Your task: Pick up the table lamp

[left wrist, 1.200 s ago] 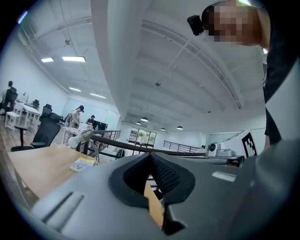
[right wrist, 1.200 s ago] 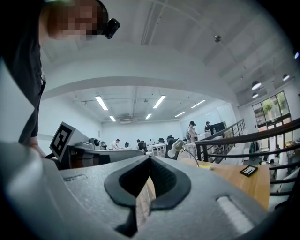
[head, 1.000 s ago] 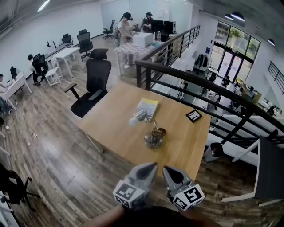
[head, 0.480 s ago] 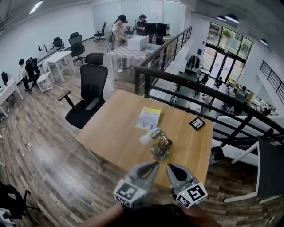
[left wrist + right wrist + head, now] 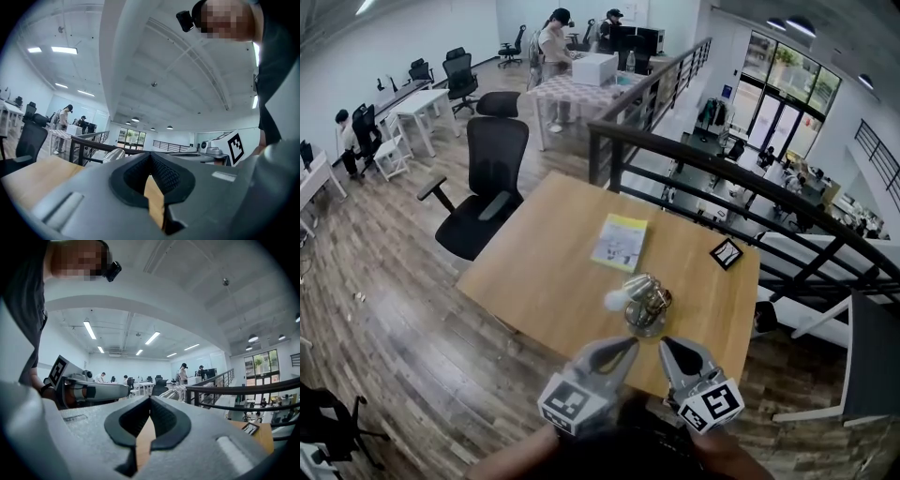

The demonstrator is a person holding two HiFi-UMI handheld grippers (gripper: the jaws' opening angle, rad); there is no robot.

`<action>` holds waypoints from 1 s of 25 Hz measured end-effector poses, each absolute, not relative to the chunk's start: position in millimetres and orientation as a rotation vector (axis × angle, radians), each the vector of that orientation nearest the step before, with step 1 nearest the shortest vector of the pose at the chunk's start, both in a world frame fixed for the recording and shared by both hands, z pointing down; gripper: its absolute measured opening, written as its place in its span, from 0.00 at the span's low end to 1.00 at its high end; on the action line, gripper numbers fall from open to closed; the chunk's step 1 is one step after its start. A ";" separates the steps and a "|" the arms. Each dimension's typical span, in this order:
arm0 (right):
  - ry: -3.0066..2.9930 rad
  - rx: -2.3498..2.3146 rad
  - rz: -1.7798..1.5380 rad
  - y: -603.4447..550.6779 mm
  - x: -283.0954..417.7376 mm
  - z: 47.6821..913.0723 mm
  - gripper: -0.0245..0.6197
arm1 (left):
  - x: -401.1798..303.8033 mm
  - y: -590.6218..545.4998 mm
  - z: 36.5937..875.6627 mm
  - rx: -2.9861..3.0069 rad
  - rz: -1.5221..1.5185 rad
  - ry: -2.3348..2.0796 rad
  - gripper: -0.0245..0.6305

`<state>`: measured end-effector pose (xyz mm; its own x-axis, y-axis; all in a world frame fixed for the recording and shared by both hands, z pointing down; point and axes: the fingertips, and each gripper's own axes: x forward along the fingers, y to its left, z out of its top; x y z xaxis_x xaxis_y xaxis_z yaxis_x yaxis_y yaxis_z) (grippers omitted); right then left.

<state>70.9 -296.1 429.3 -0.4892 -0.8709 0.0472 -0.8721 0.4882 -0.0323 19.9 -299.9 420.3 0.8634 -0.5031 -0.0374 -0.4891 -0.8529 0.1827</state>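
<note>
A broad wooden surface (image 5: 544, 272) fills the middle of the head view. A black railing (image 5: 722, 178) runs along its far side, and a black office chair (image 5: 492, 178) stands off its left corner.

At the near edge the two tongs are held level, side by side. The left tongs (image 5: 626, 345) and the right tongs (image 5: 668, 345) are both closed tip to tip. Each gripper view shows the pads meeting with nothing caught between them, only bare wood showing through the hollow behind.

A yellow booklet (image 5: 620, 241) lies flat toward the far middle of the surface.

The table lamp (image 5: 643, 302) stands nearer, on the near right part of the surface, untouched and apart from both tongs. It lies straight ahead of the gap between them, so neither hand is plainly the nearer. Its round metal base sits upright and the stem tips over, so the pale head points left in the head view, toward the left tongs' side. The base and upright stem look like the steadier hold, and either tongs would have to open before going in.

A small black card (image 5: 727, 253) rests well apart, by the far right edge.
</note>
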 end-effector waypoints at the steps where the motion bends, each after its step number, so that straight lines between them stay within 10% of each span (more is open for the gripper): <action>1: -2.686 1.576 0.083 -302.4 74.4 430.3 0.04 | 19.3 -305.3 420.8 2.864 -0.123 -0.780 0.04; 25: -2.617 1.360 0.071 -410.4 119.8 518.3 0.26 | -5.6 -396.8 446.4 2.658 -0.060 -1.181 0.04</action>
<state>119.8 -410.4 518.3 -0.5608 -0.8057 0.1905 -0.8149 0.5779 0.0453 -5.6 -396.8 446.4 0.6738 -0.7368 0.0560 -0.7272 -0.6479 0.2267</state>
